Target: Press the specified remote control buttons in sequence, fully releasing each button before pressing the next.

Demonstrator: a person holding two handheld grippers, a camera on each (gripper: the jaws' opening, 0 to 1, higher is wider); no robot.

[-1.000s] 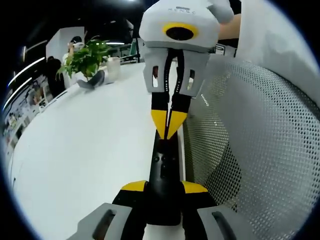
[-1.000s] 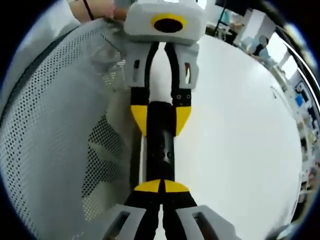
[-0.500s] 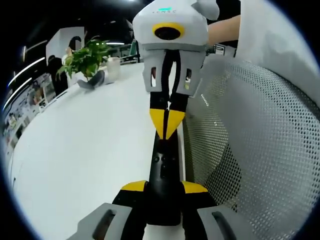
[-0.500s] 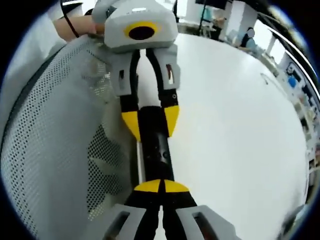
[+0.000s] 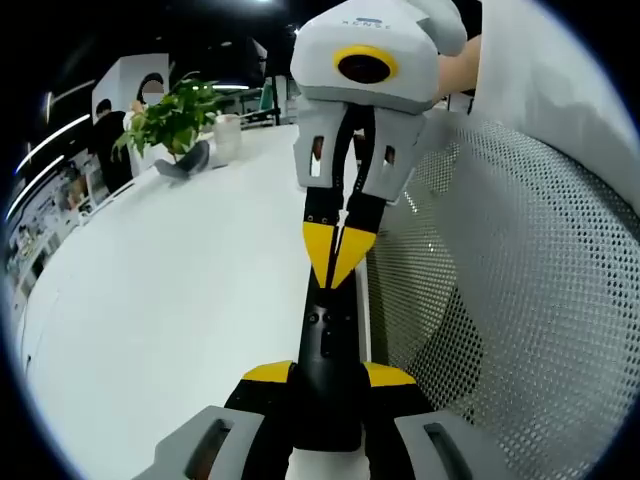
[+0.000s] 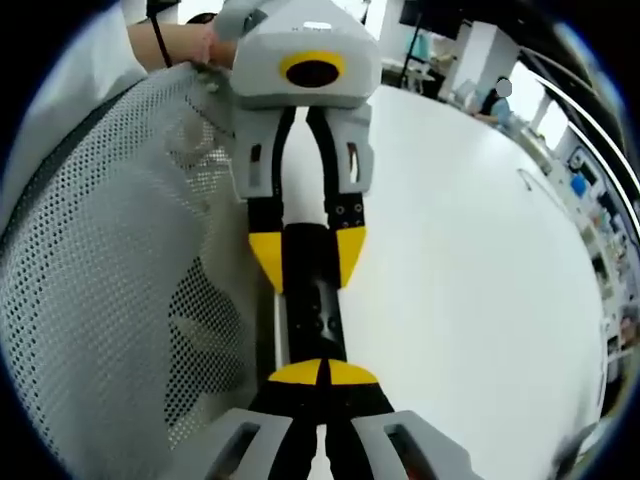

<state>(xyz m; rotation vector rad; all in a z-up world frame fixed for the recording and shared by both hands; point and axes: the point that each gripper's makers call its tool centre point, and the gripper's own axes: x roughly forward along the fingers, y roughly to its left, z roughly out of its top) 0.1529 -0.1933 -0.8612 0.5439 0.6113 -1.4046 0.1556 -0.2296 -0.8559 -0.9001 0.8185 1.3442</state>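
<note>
Slim, rigid black plastic remote control (image 5: 328,345), light and slippery: left gripper (image 5: 328,385) clamped its sides; right gripper (image 6: 322,372), jaws closed, poised to press.

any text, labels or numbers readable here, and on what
No text reads clearly.
White housing of the right gripper: a small grey embossed brand mark, too blurred to read.
Black remote control, clamped by the left gripper: button markings too small to read.

Both grippers had white housings, black linkages and yellow-tipped jaws: the left gripper (image 5: 329,378), the right gripper (image 6: 322,375). A white sleeve (image 6: 75,60) showed.
</note>
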